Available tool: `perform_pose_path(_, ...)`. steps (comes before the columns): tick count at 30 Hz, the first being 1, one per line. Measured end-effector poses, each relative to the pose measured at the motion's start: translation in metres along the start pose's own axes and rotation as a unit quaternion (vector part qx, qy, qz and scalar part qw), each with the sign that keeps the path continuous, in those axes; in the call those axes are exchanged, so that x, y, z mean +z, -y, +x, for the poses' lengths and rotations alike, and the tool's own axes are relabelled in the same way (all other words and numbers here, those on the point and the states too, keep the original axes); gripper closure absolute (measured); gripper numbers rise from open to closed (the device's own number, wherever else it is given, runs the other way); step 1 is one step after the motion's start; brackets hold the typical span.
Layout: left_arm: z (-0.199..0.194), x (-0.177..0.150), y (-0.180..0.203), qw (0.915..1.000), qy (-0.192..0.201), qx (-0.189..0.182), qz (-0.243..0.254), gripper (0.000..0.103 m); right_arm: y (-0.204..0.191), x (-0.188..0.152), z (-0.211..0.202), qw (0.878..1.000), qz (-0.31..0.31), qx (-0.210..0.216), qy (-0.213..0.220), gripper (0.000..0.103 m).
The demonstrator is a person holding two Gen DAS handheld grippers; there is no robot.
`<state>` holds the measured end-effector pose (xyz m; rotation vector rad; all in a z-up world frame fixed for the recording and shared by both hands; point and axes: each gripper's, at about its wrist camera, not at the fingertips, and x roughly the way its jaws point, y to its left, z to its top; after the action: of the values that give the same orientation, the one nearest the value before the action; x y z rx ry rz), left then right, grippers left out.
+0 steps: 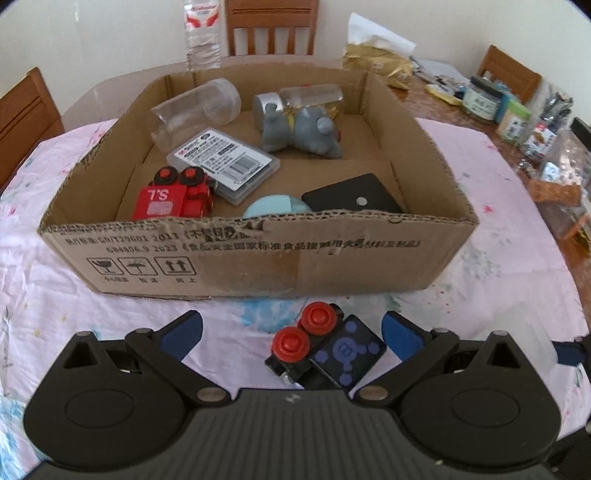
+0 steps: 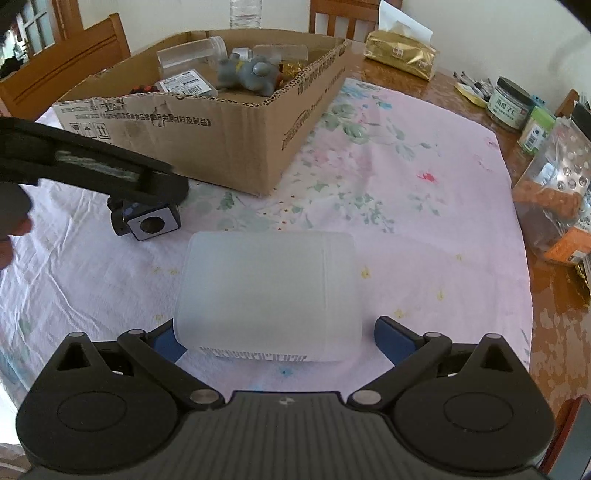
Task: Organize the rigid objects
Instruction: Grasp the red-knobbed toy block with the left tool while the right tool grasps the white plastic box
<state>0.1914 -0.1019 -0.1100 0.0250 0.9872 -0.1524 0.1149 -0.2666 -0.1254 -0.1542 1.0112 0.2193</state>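
The left tool (image 1: 291, 334) is seen with its jaws spread wide, nothing gripped; a black toy car (image 1: 323, 349) with red wheels lies between the blue pads (image 1: 183, 336) on its side, apart from both. The right tool (image 2: 275, 338) is likewise held wide open, and a frosted plastic box (image 2: 269, 295) rests on the table between its fingers, with no clear contact on either side. In the right wrist view the black toy car (image 2: 147, 221) is found at ten o'clock of the frosted box, beneath the left tool (image 2: 110, 173). The table (image 2: 424, 240) is covered by a crumpled pink floral cloth (image 1: 498, 258). Beyond, at twelve o'clock of the left tool, an open cardboard box (image 1: 258, 258) is placed, in which a red toy truck (image 1: 173, 197), a flat labelled case (image 1: 225, 162), a grey plush toy (image 1: 299, 134), clear plastic jars (image 1: 199, 107), a pale blue round thing (image 1: 277, 208) and a black square thing (image 1: 351, 195) are gathered. At two o'clock, bare glossy wood is exposed, crowded with a gold tissue pack (image 2: 400, 55), jars (image 2: 509, 103) and packets. Wooden chairs (image 1: 271, 26) are set against a pale wall, and a water bottle (image 1: 201, 31) is stood behind the box.
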Motion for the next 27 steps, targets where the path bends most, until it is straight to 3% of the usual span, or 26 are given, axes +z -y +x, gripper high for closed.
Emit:
perform_pose_path(11,-0.007,-0.018,-0.017,0.9993,-0.015,0.033,0.002,0.001,0.001,-0.002,-0.001,1.0,-0.005,0.003,0.007,0.0)
perform_pose_path(16,-0.002,-0.025,-0.03,0.9991,-0.032,0.027,-0.003,0.001,0.001,-0.003,-0.001,1.0,-0.004,0.003,0.008,0.0)
perform_pose_path(22,0.0,-0.027,-0.027,0.9997,-0.013,0.016,0.014,0.001,0.001,-0.003,-0.002,1.0,-0.004,0.003,0.012,0.0)
perform_pose_path(24,0.0,-0.026,-0.024,0.9997,-0.009,0.01,0.021,0.003,0.001,-0.004,-0.002,1.0,-0.003,0.002,0.014,0.0)
perform_pose_path(27,-0.003,-0.025,-0.018,0.9995,0.0,0.001,0.033,0.015,0.001,-0.005,-0.002,1.0,-0.002,0.002,0.015,0.0)
